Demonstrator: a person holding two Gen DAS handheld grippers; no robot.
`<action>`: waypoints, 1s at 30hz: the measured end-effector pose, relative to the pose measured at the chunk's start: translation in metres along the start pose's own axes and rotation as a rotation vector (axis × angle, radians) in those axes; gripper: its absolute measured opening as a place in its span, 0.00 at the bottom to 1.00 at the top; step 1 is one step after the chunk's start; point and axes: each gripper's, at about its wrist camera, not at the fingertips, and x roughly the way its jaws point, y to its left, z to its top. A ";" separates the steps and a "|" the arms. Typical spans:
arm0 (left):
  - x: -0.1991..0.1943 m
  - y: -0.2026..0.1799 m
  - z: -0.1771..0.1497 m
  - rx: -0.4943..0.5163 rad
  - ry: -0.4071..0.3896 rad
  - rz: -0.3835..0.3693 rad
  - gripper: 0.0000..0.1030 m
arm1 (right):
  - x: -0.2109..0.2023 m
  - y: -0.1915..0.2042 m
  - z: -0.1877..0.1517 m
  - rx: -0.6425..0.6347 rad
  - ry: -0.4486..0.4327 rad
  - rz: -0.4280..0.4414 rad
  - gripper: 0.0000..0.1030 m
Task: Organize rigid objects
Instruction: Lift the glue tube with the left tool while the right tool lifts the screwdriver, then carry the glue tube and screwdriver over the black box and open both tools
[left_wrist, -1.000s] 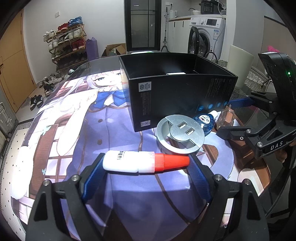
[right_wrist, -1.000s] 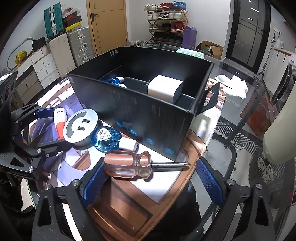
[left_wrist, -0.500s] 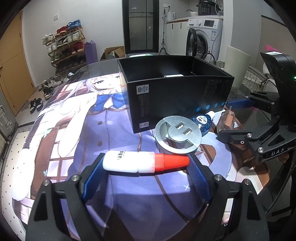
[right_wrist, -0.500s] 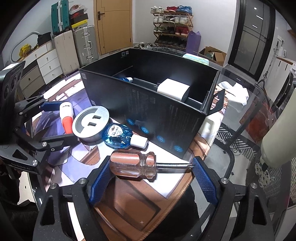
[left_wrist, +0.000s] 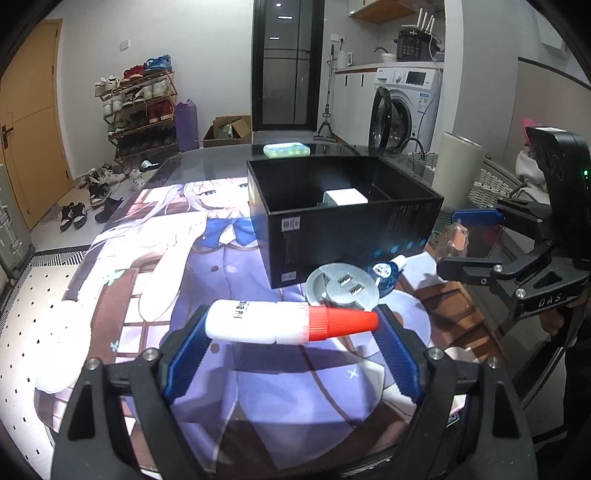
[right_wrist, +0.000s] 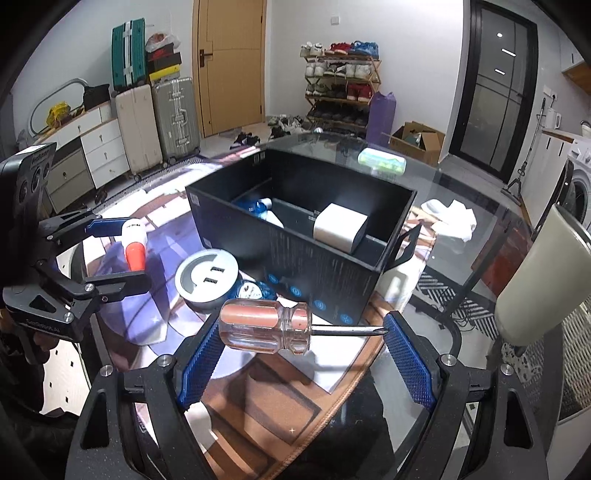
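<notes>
Screwdriver (right_wrist: 271, 325) btwn R fingers (right_wrist: 408, 360), glue tube (left_wrist: 280, 322) btwn L fingers (left_wrist: 184, 363)

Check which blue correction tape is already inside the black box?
The blue correction tape in the black box's far-left compartment. The other correction tape lies outside on the mat beside the round USB hub.

White walls, pale tiled floor (right_wrist: 229, 133). Wooden door (right_wrist: 231, 62) in the far wall, dark glass-panelled door (right_wrist: 491, 96) at right. Shoe rack (right_wrist: 341, 85) full of sneakers, loose shoes (left_wrist: 92, 206) on the floor beside it, purple rolled mat (right_wrist: 380, 114) and open cardboard box (right_wrist: 421, 142) nearby. Suitcases (right_wrist: 155, 122) stand against a white drawer cabinet (right_wrist: 99, 151) (bags stacked on top). Washing machine (left_wrist: 406, 107) with its door open under a counter holding a kettle (left_wrist: 343, 59). Round glass bench (right_wrist: 461, 199) with a printed anime mat (left_wrist: 166, 258). Ceiling lights reflect in the dark door.
</notes>
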 end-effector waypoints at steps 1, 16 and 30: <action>-0.003 -0.001 0.004 0.001 -0.012 0.002 0.83 | -0.003 0.000 0.001 0.001 -0.010 0.000 0.84; -0.022 -0.014 0.052 -0.028 -0.136 0.060 0.83 | -0.040 -0.007 0.027 0.016 -0.143 -0.021 0.84; -0.014 -0.015 0.073 -0.027 -0.205 0.101 0.83 | -0.049 -0.017 0.049 0.027 -0.202 -0.034 0.84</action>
